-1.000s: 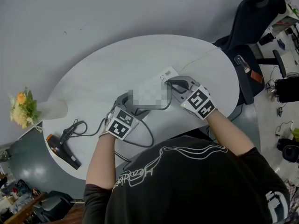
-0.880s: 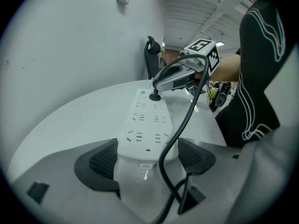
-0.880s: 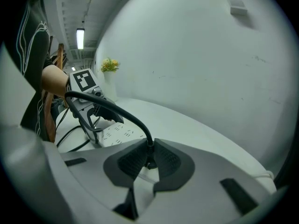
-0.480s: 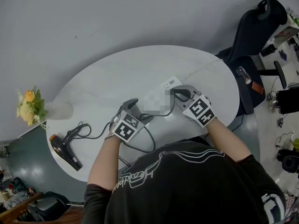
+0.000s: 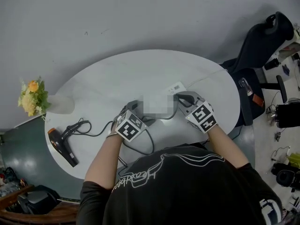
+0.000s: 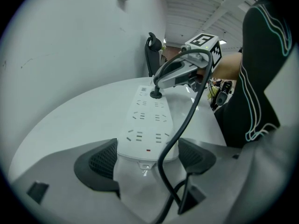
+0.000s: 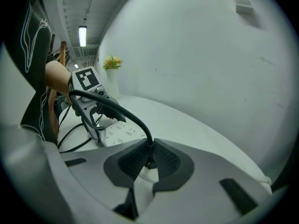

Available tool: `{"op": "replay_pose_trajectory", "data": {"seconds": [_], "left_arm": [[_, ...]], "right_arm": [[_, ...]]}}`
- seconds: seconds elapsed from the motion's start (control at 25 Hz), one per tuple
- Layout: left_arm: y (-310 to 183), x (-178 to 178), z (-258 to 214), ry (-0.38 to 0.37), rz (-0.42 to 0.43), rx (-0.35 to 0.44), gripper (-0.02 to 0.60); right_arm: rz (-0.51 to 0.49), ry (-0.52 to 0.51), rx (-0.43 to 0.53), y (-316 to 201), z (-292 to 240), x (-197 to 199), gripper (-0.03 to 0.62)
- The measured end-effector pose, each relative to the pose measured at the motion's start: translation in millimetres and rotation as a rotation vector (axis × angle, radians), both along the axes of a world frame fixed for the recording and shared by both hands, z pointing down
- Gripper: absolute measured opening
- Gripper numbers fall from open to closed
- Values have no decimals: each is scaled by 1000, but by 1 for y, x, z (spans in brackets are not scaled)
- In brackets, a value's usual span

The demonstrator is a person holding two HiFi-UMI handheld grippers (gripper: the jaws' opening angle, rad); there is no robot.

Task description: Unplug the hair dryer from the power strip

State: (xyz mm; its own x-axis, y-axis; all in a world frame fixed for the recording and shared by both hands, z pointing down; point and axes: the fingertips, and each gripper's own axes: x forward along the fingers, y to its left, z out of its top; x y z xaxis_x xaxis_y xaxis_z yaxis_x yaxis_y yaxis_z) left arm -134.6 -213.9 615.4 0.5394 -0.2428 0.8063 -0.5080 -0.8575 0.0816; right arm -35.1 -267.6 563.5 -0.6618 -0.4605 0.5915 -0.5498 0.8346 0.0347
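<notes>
Counter (image 5: 117,78): plain white. Wall (image 5: 140,13): pale grey, no pattern.
Power strip (image 6: 147,125): white, grey socket slots in rows, one small red mark near its end.
Plug (image 6: 155,95) and cord (image 6: 187,120): black.
Left tongs (image 6: 147,160) and right tongs (image 7: 149,160): light grey bodies, dark grey pads (image 6: 100,162) with a fine grid texture, black-and-white square markers on top.
Hair dryer (image 5: 61,146): black, orange at one end.
Flowers (image 5: 32,96): yellow and orange, green leaves; vase (image 5: 61,105) white.
Shirt (image 5: 187,186): black, with a white line drawing.
Chair (image 5: 262,46): black.
</notes>
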Motion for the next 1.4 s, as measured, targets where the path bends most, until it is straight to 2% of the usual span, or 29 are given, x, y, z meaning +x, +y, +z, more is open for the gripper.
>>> {"op": "replay_pose_trajectory", "data": {"seconds": [0.12,0.28,0.4,0.76,1.04,1.28,1.4], "left_arm": [[2,1,-1,3,-2,3,385],[2,2,-4,24,4,20,385],[1,2,-5,28,1,21,385],[2,3,-3,2,5,1,386],[2,5,-3,24,-1,14,385],[1,4,-2,1,-1,-5,385],[1,3,2,4,2,-6,385]], "right_arm": [[-9,13,1,3,0,0,25],[-46,-17,-31,3,-3,7,26],[-38,-41,-44,2,-3,9,26],[-52,62,0,6,-3,0,25],[-72,-14,-48,4,-3,11,25],[-67,45,-33,5,-2,4,25],[-57,36,-41,4,0,4,25]]}}
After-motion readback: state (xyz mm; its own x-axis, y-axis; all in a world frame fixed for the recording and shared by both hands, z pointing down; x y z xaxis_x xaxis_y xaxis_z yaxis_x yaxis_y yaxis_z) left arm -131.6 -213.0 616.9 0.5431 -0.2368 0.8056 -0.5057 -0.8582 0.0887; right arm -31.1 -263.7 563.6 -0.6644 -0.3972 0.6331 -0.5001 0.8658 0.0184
